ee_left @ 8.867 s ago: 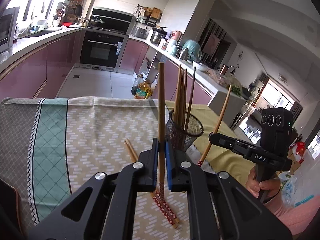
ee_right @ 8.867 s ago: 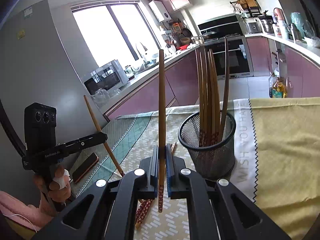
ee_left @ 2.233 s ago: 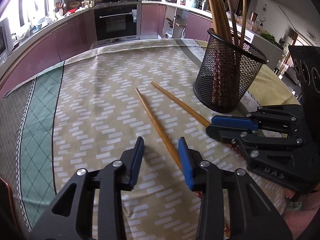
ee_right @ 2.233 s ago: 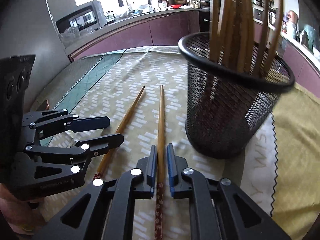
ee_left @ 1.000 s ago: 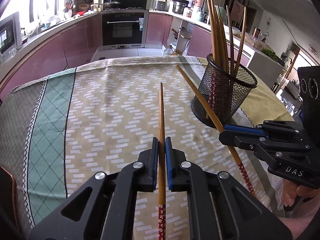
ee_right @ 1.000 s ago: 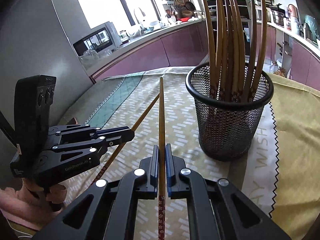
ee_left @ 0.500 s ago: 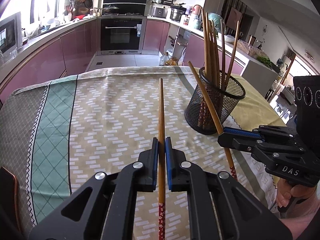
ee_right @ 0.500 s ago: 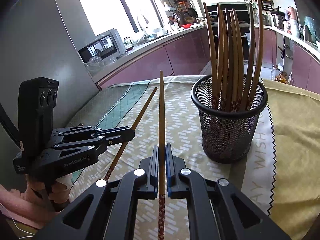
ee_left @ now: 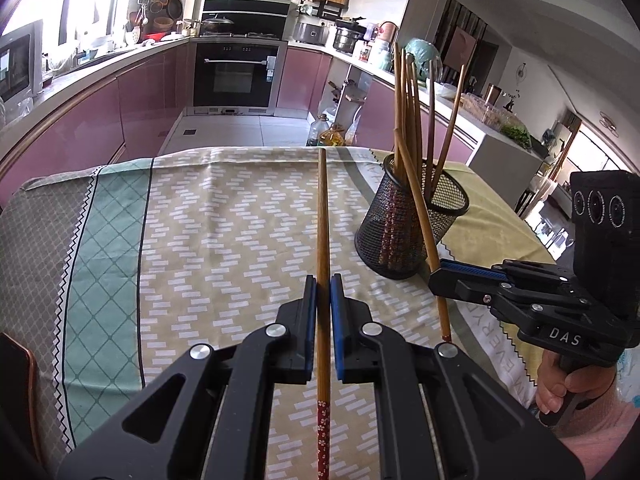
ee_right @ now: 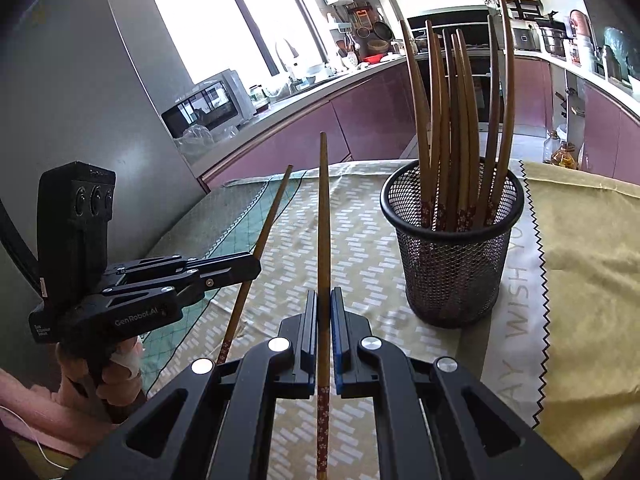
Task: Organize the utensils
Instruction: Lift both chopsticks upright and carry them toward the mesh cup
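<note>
Left gripper [ee_left: 323, 280] clamped on one chopstick [ee_left: 322, 216], stick pointing forward above tablecloth [ee_left: 192, 240]. Right gripper [ee_right: 323, 294] clamped on second chopstick [ee_right: 323, 216]. Black mesh cup [ee_right: 452, 272] stands upright on cloth, full of brown chopsticks [ee_right: 448, 120]. Cup sits ahead, to right of both held sticks, not touching.

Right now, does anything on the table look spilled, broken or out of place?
Nothing stands out. The mesh holder stands upright on the tablecloth with its chopsticks inside. Each pair of tongs, left and right, is shut on one chopstick. No loose chopsticks lie on the cloth.
</note>
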`<state>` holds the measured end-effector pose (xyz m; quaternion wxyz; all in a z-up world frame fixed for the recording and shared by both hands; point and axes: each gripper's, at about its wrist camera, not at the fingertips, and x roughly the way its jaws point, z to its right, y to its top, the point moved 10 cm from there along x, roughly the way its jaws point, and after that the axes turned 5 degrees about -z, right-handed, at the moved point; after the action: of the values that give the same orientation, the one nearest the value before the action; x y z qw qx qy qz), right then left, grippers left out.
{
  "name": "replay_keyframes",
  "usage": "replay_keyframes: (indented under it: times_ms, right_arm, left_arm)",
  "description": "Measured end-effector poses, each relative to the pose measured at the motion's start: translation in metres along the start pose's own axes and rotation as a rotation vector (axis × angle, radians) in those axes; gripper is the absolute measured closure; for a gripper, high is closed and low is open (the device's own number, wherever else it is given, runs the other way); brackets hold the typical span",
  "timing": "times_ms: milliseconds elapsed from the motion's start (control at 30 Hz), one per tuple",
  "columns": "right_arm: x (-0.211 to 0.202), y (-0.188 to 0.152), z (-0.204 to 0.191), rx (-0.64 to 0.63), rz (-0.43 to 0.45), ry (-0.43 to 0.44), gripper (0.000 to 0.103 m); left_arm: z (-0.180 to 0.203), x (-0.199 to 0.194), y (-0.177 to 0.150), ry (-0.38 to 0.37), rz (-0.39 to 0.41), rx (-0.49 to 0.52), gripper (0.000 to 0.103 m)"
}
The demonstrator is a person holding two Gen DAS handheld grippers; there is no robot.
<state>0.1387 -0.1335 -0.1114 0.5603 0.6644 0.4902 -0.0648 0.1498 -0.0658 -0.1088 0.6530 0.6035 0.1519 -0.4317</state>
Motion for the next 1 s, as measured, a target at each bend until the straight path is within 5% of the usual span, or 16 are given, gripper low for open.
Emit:
replay_keyframes:
  times_ms: [1000]
  right_arm:
    - [-0.036,0.012,0.015,0.033,0.073,0.018,0.097]
  left_arm:
    - [0.009,-0.022,0.015,-0.084,0.052,-0.012,0.095]
